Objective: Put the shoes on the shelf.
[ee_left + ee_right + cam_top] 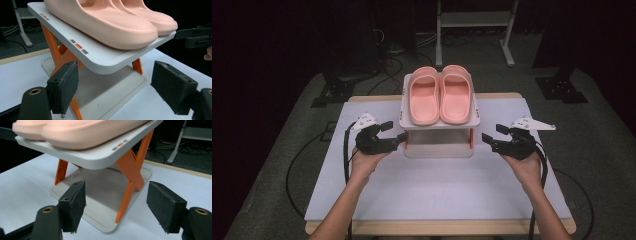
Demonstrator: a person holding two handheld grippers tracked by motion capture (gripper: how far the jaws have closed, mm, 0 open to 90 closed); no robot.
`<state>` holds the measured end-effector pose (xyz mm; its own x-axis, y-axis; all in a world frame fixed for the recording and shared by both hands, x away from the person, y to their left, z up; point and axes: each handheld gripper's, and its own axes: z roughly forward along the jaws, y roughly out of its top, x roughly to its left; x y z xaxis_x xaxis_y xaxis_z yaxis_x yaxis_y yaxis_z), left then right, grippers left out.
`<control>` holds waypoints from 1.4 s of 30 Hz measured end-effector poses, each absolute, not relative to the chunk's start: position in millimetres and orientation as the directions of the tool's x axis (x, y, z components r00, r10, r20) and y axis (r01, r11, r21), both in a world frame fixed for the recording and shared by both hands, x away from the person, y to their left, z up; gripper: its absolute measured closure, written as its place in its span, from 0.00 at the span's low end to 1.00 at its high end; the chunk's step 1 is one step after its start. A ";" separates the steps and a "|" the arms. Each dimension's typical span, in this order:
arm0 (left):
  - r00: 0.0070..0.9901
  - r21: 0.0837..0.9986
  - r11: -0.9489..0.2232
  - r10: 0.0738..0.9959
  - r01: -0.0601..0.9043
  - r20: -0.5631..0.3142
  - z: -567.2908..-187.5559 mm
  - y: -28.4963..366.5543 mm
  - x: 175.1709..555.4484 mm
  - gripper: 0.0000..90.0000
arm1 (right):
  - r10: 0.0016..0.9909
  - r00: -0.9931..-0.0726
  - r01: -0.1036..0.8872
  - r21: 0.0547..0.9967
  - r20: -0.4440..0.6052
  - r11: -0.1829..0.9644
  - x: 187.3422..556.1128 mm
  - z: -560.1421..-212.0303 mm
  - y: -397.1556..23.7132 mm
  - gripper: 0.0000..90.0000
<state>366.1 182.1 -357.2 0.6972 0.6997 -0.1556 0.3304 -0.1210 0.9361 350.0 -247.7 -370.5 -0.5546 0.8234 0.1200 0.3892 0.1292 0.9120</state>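
Observation:
A pair of pink slippers (440, 95) lies side by side on the top shelf (439, 124) of a small white rack with orange legs (130, 172), at the back middle of the table. My left gripper (394, 131) is open beside the rack's left front corner and holds nothing. In the left gripper view the slippers (105, 22) loom above its spread pads (66, 83), with the top shelf (100, 58) just beyond them. My right gripper (494, 133) is open at the rack's right front corner, also empty. Its pads (75, 201) frame the lower shelf (100, 187).
A white mat (437, 185) covers the wooden table, with free room in front of the rack. Behind the table stand a grey metal frame (474, 22) and black stand bases (562, 90). Cables (387, 65) lie on the floor.

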 end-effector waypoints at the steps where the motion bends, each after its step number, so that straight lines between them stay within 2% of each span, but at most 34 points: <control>1: 0.697 0.936 -0.121 0.700 0.330 -0.156 -357.2 182.1 366.1 0.23 | 0.823 -0.555 0.389 0.912 0.120 0.129 350.0 -370.5 -247.7 0.34; 42: 0.692 0.938 -0.099 0.702 0.331 -0.170 -391.9 193.5 339.7 0.18 | 0.846 -0.514 0.426 0.898 0.139 0.111 320.1 -414.8 -274.3 0.31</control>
